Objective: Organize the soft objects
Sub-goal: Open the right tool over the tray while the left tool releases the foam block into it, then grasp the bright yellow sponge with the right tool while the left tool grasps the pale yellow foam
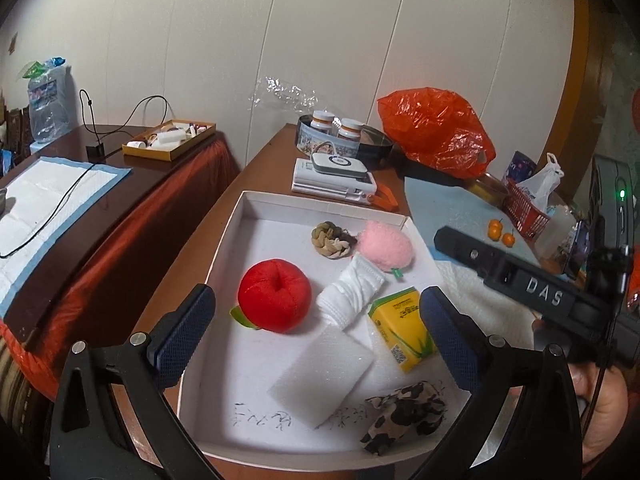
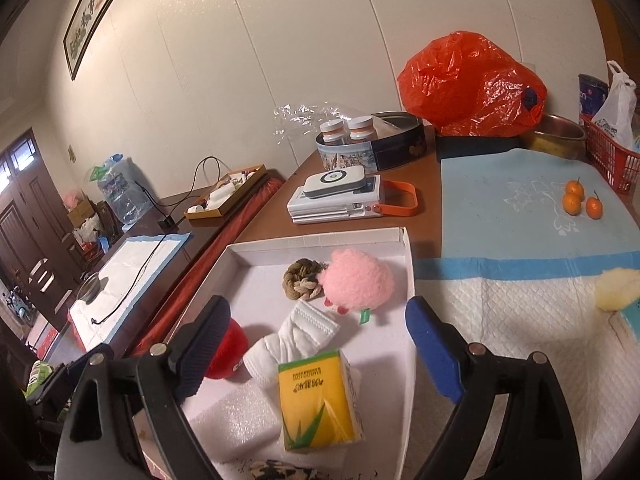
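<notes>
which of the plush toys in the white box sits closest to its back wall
The fuzzy pink plush toy, up by the far right corner of the white cardboard box; the red plush apple sits nearer the box's middle.

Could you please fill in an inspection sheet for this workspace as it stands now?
Surface: brown table, padded mat to the tray's right.
Job's things: white tray holds red plush apple, pink plush, knotted rope toy, white sock, yellow tissue pack, white foam block, spotted cloth.
Clutter: orange plastic bag, tin with two bottles, three small oranges, red basket.
Grippers: left claw open, empty; right claw open, empty.
Cables: black cable on side table.
Surroundings: white panelled wall, framed picture.
</notes>
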### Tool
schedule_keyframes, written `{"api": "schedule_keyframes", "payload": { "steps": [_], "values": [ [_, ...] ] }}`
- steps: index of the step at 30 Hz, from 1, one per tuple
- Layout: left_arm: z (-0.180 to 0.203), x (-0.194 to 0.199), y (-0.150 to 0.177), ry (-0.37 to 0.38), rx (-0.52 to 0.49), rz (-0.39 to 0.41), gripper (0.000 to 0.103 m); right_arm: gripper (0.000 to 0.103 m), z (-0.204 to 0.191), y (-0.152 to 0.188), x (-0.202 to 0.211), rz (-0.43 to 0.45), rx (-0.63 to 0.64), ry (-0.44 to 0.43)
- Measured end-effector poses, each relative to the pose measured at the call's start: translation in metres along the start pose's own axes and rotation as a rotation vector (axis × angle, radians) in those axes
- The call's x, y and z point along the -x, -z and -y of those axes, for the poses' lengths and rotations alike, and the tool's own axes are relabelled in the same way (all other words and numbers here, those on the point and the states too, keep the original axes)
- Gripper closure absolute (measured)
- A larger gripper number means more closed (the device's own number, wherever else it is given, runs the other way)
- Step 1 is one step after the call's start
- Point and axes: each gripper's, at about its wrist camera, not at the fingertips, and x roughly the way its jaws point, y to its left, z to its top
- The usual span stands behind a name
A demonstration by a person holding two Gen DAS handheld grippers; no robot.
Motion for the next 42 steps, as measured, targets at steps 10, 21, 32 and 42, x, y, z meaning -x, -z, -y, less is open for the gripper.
{"api": "schedule_keyframes", "payload": {
  "steps": [10, 21, 32, 42],
  "values": [
    [0.050, 0.006, 0.002, 0.023, -0.026, 0.015, 0.000, 0.013, 0.037, 0.016, 0.039, 0.030, -0.022, 0.007],
    [0.148, -0.017, 0.020, 0.073, -0.062, -0.061, 0.000, 0.013, 0.140, 0.024, 0.081, 0.013, -0.119, 0.099],
    [0.249, -0.069, 0.006, 0.195, -0.093, -0.086, 0.000, 0.013, 0.275, 0.023, 0.126, 0.055, -0.226, 0.235],
    [0.309, -0.168, 0.025, 0.318, 0.007, -0.285, 0.000, 0.013, 0.383, 0.033, 0.130, 0.046, -0.412, 0.292]
  ]
}}
